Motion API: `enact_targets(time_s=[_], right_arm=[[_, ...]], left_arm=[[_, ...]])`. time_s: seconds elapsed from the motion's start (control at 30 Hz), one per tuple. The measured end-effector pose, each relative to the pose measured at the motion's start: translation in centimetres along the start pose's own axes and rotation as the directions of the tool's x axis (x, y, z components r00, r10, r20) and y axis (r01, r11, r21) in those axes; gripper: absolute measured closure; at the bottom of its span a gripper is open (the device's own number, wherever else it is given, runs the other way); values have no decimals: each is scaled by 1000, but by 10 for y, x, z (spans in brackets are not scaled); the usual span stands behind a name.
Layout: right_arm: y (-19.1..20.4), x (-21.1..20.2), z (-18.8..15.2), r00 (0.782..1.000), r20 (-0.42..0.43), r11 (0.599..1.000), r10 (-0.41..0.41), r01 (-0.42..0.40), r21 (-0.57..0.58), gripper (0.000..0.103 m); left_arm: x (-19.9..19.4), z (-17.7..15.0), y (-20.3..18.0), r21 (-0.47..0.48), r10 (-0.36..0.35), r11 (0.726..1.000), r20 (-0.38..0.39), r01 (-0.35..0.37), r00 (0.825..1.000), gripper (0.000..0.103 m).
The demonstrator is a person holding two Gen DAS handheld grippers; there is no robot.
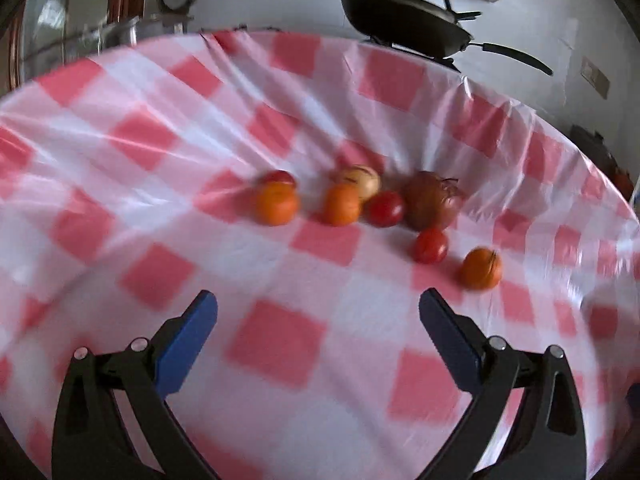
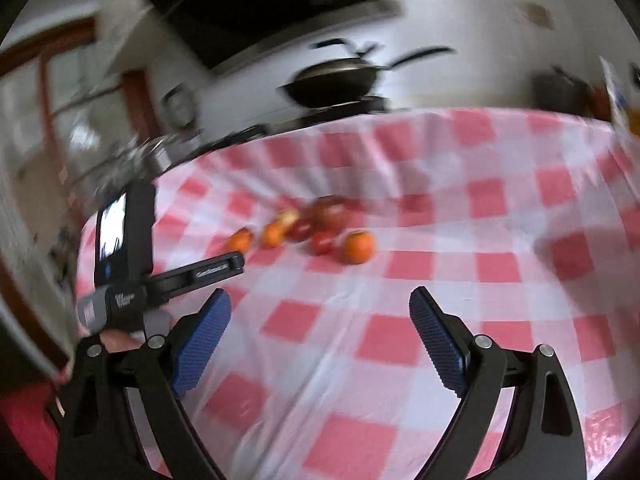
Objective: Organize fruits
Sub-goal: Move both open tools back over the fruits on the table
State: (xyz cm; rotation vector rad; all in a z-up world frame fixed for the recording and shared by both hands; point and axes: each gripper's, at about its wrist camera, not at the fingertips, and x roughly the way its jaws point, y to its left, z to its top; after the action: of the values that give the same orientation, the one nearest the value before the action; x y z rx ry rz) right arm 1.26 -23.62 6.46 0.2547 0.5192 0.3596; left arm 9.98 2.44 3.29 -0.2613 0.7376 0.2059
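Jaws of the left gripper [image 1: 318,312] stand wide apart with nothing between them, over bare red-and-white checked cloth [image 1: 280,336] on the worktop. Jaws of the right gripper [image 2: 320,312] are likewise apart and empty. Farther off, near the middle of the worktop, the fruits lie in a loose cluster: an orange one [image 1: 277,203] at the left, another orange one [image 1: 341,205] beside a pale one [image 1: 362,179], two red ones [image 1: 386,209] [image 1: 430,245], a large brown one [image 1: 430,200], and a lone orange one [image 1: 481,269] nearest on the right. Beyond the far edge, a dark wok [image 1: 404,20] sits.
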Motion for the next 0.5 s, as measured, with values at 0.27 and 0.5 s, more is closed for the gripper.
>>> enact_targets(time_s=[0.27, 0.5], right_arm=[[-35, 10, -13, 999, -24, 994, -32, 35, 106, 15], [-19, 41, -12, 994, -103, 994, 33, -22, 104, 15]], left_arm=[[36, 12, -4, -70, -26, 997, 65, 31, 998, 2], [20, 18, 31, -154, -65, 984, 149, 88, 987, 2]])
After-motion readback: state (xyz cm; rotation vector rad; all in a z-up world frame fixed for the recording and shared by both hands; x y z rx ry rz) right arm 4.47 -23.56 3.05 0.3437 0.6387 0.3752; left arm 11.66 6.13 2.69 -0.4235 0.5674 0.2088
